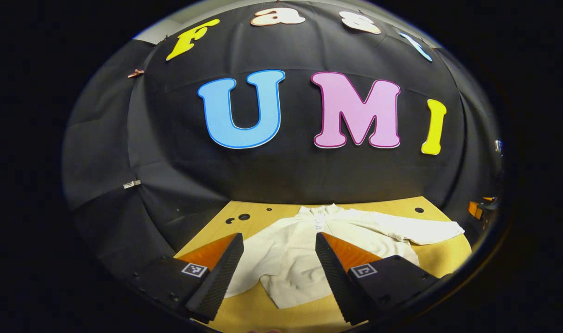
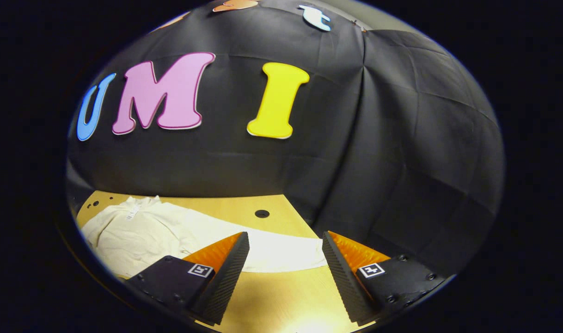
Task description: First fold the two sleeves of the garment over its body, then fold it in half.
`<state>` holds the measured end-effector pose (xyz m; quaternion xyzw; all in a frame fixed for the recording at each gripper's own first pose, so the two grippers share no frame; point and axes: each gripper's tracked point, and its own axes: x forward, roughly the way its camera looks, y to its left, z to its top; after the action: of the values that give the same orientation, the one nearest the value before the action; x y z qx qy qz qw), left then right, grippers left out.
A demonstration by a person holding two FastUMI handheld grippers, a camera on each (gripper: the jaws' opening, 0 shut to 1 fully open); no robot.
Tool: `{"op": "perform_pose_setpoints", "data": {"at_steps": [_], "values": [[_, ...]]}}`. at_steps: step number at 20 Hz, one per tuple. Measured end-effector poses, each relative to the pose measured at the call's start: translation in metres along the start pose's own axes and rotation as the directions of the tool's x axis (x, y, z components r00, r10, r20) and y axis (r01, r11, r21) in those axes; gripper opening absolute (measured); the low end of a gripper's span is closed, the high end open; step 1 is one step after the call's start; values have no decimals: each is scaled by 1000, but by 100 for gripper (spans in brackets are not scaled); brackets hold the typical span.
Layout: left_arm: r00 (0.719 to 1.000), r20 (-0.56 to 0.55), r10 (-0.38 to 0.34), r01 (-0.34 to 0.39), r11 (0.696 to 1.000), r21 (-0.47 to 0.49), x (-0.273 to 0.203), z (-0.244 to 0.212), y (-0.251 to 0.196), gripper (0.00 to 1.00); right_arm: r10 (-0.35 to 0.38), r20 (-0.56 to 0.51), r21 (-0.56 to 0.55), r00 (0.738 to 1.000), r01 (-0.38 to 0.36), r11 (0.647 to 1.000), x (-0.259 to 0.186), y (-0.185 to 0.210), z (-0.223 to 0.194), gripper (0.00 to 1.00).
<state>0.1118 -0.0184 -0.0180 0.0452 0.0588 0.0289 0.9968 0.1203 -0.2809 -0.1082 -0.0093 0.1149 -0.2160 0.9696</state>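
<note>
On the tan wooden desk [image 1: 441,259], a cream long-sleeved garment [image 1: 290,259] lies flat and face up, its collar and neck tag toward the black cloth wall at the back. One sleeve [image 1: 411,229] stretches out sideways across the wood, away from the body of the garment. Laid open this way, both the body and the sleeve can be reached from above, so the folding appears not yet begun.

From the left gripper view, the left gripper [image 1: 278,270] hangs above the near part of the garment, pointing forward and slightly down toward it. Its two dark ribbed fingers [image 1: 217,277] are spread wide apart with nothing between them, and the pale cloth shows in the gap below.

From the right gripper view, the right gripper [image 2: 286,277] hovers over the far end of the outstretched sleeve [image 2: 281,252], with bare desk [image 2: 281,296] nearer the camera. Its fingers [image 2: 223,277] are likewise released and wide, holding nothing. The cuff end of the sleeve lies just ahead, between the fingertips, which suggests this gripper is lined up to take that sleeve first. The rest of the garment [image 2: 138,231] sits off to the left in this view.

A few dark round holes [image 2: 262,213] mark the desk near the wall.
</note>
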Motion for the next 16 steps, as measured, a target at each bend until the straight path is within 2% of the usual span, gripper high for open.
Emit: {"op": "perform_pose_setpoints", "data": {"at_steps": [3, 5, 10, 12, 16], "values": [[999, -50, 16, -16, 1000, 0, 10, -10, -3, 96, -51, -54, 30, 997, 53, 998, 38, -24, -23, 98], [997, -79, 11, -13, 1000, -24, 12, -16, -4, 96, -78, -102, 9, 992, 80, 997, 65, -44, -39, 98], [988, -145, 57, -64, 997, -44, 16, -32, -1, 97, -90, -197, 14, 976, 94, 995, 114, -67, -75, 98], [983, -174, 65, -79, 994, -75, 20, -37, -1, 96, -109, -242, 4, 964, 113, 994, 129, -82, -91, 98], [976, -203, 74, -90, 993, -71, 22, -42, -2, 96, -92, -354, 85, 931, 130, 988, 145, -93, -124, 98]]}}
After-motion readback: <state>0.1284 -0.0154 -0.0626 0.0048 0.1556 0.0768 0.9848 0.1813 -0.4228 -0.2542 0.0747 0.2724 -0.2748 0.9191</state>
